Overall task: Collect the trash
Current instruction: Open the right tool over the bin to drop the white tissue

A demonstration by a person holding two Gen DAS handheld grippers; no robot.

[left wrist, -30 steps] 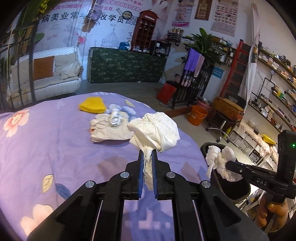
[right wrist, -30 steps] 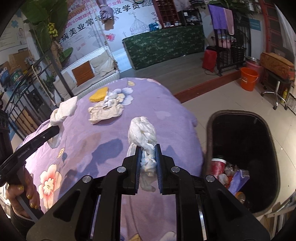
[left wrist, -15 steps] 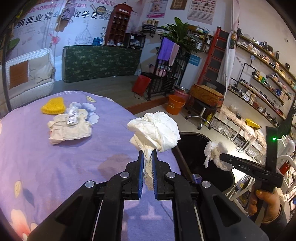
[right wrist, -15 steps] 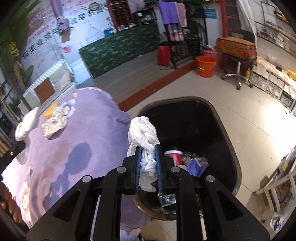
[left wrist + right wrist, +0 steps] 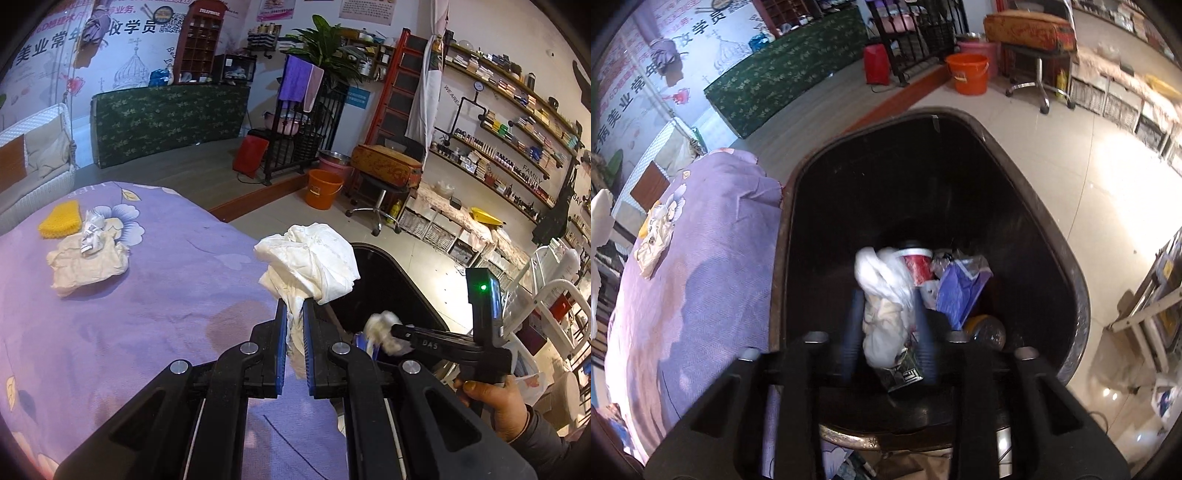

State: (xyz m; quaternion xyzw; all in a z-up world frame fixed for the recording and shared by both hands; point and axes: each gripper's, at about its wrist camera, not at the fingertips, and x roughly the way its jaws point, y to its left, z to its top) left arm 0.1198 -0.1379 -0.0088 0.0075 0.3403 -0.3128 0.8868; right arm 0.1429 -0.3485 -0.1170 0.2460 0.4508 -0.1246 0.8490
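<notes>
Over the bin (image 5: 1071, 280), the right hand-held gripper (image 5: 888, 332) had just been opening, its tissue wad (image 5: 882, 295) loose between the jaws. The left hand-held gripper (image 5: 294, 354) clamped another wad (image 5: 310, 266), best released only once past the rim.

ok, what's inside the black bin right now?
In the black bin: a red cup, a blue-purple bag, a round bottle, a patterned carton. The white tissue wad between the right gripper's open jaws covers whatever lies below it.

tissue wad (image 5: 310, 258): white | bin (image 5: 1027, 206): black | tablecloth (image 5: 147, 295): purple, floral | sponge (image 5: 61, 220): probably yellow
</notes>
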